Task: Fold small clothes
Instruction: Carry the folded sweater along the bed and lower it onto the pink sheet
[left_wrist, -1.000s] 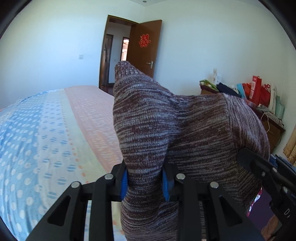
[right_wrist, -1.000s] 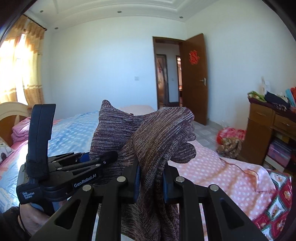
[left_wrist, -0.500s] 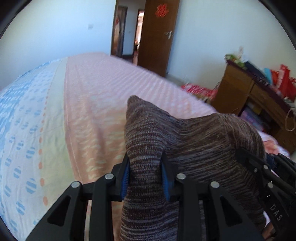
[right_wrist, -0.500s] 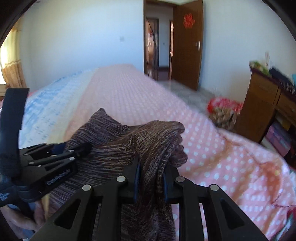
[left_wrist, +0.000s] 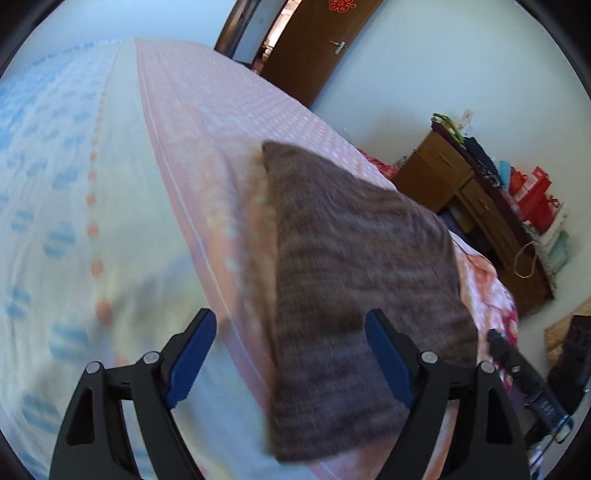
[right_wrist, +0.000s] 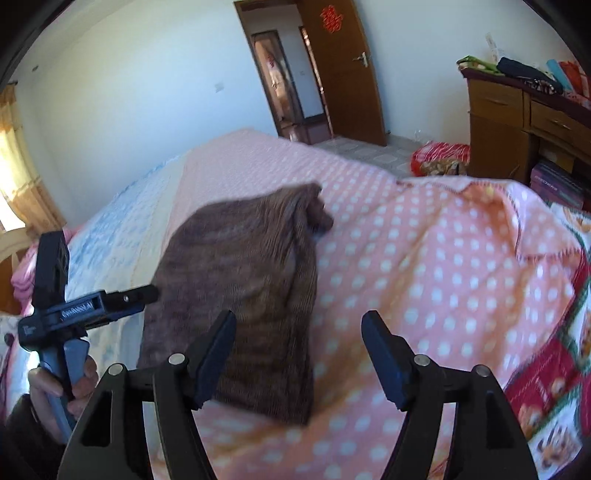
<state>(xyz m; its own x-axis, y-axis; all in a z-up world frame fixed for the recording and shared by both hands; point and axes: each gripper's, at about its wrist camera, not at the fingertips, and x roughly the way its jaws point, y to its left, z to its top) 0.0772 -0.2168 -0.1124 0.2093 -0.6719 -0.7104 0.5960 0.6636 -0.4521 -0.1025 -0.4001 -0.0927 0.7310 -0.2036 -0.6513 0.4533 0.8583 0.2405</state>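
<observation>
Both hand-held grippers have released the garment since the earlier frames, where each was clamped on a fold of it held up in the air. The brown-and-grey marled knit garment (left_wrist: 354, 280) now lies folded on the pink white-dotted bedspread (right_wrist: 424, 266), in a roughly rectangular, flat stack.

Left hand-held gripper (left_wrist: 290, 356): jaws spread wide, blue pads clear of the fabric, nothing held. It hovers over the near end of the garment, whose left edge falls between the two fingers. In the right wrist view the same left tool appears at the left, gripped by the person's hand (right_wrist: 62, 387), with its tip near the garment's left edge; contact cannot be determined.

Right hand-held gripper (right_wrist: 298, 354): jaws likewise spread wide, empty. Its left finger overlaps the garment's near right portion in the picture; its right finger stands over bare bedspread.

Garment orientation: the long axis runs away from both cameras, from the near edge of the bed toward the far end and the brown wooden door (right_wrist: 343, 70). The far right corner shows bunched, loose layers (right_wrist: 314, 210). Motion blur softens the knit texture in both views.

Surroundings: blue-dotted white bedding (left_wrist: 48, 192) adjoins the pink section on the left. A brown wooden dresser (left_wrist: 476, 206) stands by the wall to the right.
</observation>
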